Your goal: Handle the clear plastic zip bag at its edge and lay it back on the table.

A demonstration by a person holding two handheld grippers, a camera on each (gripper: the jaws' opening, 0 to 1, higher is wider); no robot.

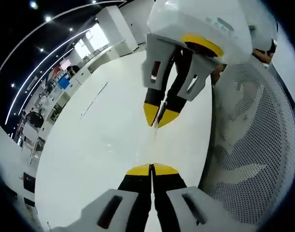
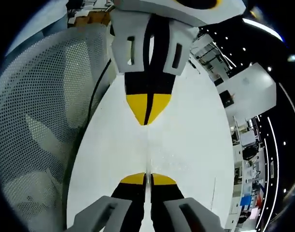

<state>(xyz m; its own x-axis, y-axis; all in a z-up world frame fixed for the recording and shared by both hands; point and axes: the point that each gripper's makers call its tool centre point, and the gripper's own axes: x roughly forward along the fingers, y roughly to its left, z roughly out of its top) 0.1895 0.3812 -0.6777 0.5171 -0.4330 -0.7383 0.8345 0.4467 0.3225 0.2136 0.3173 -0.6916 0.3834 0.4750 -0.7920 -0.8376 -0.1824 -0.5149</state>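
Both grippers face each other over the white table, with the clear plastic zip bag stretched between them, seen edge-on as a thin, nearly see-through sheet. In the left gripper view, the left hand-held gripper has its yellow-tipped jaws pressed together on the near edge of the bag, and the right hand-held gripper comes in from the far side, its jaws pinched down on the opposite edge. The right gripper view shows the same thing flipped: the right hand-held gripper is clamped on the bag at the near side, and the left hand-held gripper clamps it at the far side. The bag looks held just above the table, though it's hard to tell whether any part touches it. A white mesh-backed chair sits right beside the table edge. Office desks and ceiling lights are way off in the background.
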